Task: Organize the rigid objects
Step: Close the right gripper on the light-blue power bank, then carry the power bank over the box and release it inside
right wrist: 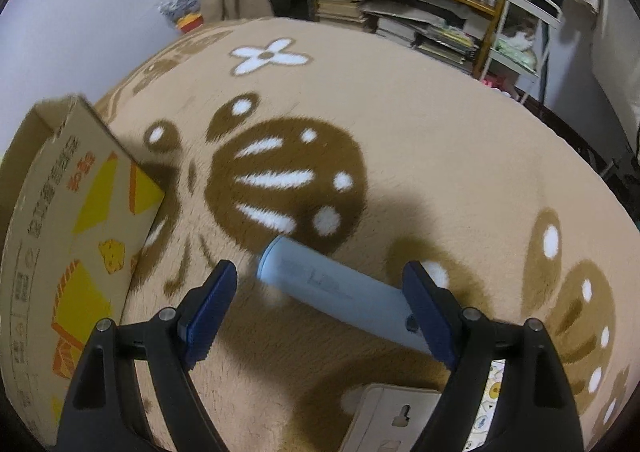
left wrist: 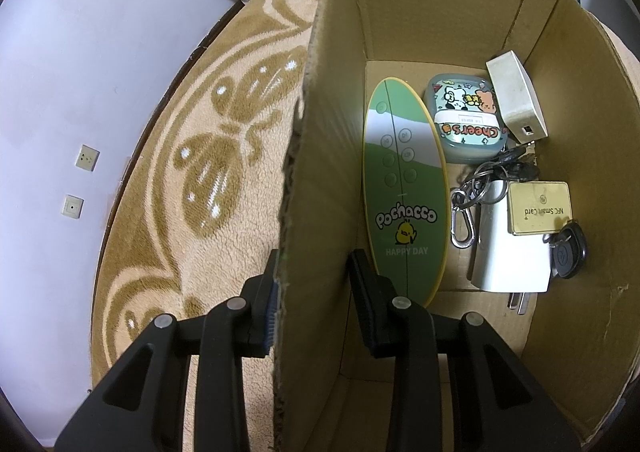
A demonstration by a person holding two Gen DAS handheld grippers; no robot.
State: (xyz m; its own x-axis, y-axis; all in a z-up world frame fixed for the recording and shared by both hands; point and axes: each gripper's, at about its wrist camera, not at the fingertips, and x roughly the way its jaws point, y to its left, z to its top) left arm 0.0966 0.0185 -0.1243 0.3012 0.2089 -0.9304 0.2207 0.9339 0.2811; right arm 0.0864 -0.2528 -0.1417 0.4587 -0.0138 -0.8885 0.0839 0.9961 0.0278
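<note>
Cardboard box (left wrist: 400,12) wall sits clamped in your left tool (left wrist: 312,288), one finger outside, one inside. Your right tool (right wrist: 320,292) hangs wide open, holding nothing, its fingers straddling the pale blue cylinder (right wrist: 332,288) lying on the carpet (right wrist: 440,156) beside the box.

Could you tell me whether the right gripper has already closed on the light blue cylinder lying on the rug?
No, the right gripper stands wide open around the light blue cylinder, with a clear gap at its left finger.
</note>
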